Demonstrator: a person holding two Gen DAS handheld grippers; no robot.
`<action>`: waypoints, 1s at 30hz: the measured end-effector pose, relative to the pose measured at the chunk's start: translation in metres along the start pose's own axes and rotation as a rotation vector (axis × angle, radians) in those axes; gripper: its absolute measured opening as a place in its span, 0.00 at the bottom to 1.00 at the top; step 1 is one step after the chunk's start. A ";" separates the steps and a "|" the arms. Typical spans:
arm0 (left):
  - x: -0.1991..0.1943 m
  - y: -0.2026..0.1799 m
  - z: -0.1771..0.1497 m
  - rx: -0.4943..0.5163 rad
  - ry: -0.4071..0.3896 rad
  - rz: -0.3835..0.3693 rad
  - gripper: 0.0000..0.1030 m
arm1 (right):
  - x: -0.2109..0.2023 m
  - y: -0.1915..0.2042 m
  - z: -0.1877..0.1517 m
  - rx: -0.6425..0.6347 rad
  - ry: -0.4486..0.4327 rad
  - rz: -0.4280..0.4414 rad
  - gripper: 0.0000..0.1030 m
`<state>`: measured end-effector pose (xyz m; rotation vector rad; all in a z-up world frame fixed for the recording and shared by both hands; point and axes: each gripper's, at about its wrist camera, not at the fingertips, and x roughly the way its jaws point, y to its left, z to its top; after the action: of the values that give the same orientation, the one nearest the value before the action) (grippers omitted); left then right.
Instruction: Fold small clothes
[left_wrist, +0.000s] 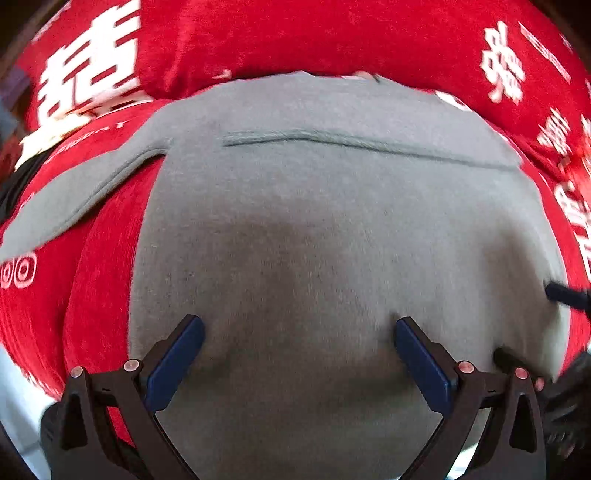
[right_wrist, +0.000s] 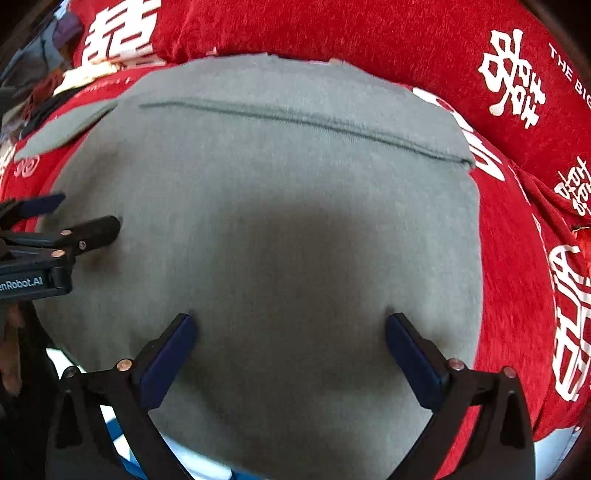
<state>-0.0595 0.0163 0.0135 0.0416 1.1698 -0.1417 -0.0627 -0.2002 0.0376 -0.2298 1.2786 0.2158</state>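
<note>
Grey garment | spread flat | stitched seam | on red cloth

Counts only. One grey garment, single piece, seen in both wrist views. It had one sleeve-like flap sticking out at its left side, and one stitched seam line running across its upper part. One red cloth with white printed characters lay under it; at least one fold ridge in it behind the garment, so whether it was a single sheet I could not tell. Two grippers: left gripper, right gripper. Each had two fingers, each finger one blue pad, four pads total. One heap of mixed clothing at far upper left, item count unreadable.
</note>
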 end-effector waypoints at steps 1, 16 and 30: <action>-0.002 0.011 0.004 -0.015 0.002 0.002 1.00 | -0.002 0.000 0.000 0.003 0.018 0.001 0.99; -0.012 0.372 -0.003 -0.993 -0.243 0.178 1.00 | -0.010 0.043 0.065 -0.032 -0.030 0.021 0.99; 0.001 0.414 0.040 -0.927 -0.276 0.245 1.00 | -0.007 0.084 0.187 0.005 -0.140 0.057 0.99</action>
<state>0.0326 0.4220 0.0110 -0.6310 0.8560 0.5997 0.0829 -0.0659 0.0908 -0.1712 1.1475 0.2730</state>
